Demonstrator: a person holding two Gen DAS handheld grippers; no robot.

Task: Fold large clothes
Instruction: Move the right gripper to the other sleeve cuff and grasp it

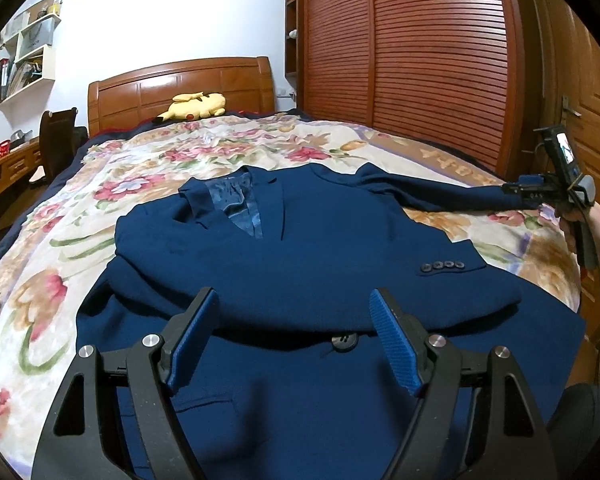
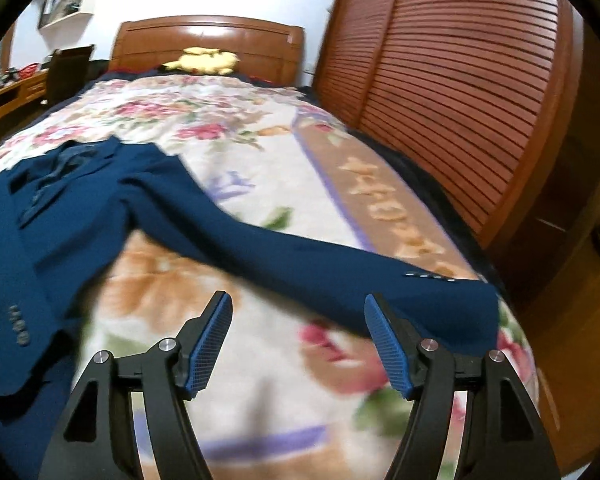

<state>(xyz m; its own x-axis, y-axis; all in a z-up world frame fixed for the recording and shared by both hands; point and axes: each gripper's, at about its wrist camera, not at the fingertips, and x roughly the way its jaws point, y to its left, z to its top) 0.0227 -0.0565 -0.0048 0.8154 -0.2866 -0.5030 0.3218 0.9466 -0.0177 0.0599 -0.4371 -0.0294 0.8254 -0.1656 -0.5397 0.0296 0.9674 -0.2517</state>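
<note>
place: home bedroom | evidence: bed (image 1: 80, 216) with floral blanket, wooden headboard (image 1: 180, 88), yellow plush toy (image 1: 194, 106), louvred wardrobe doors (image 1: 412, 60), probably a desk at left

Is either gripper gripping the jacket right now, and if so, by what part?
Nothing is held. The left gripper is open above the blue jacket; the right gripper is open, the outstretched sleeve lying free just beyond its fingertips.

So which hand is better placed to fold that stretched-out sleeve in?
Probably the right. Its gripper is open just short of the sleeve cuff near the bed's edge. The left gripper, also open, hovers over the jacket front, far from that cuff.
</note>
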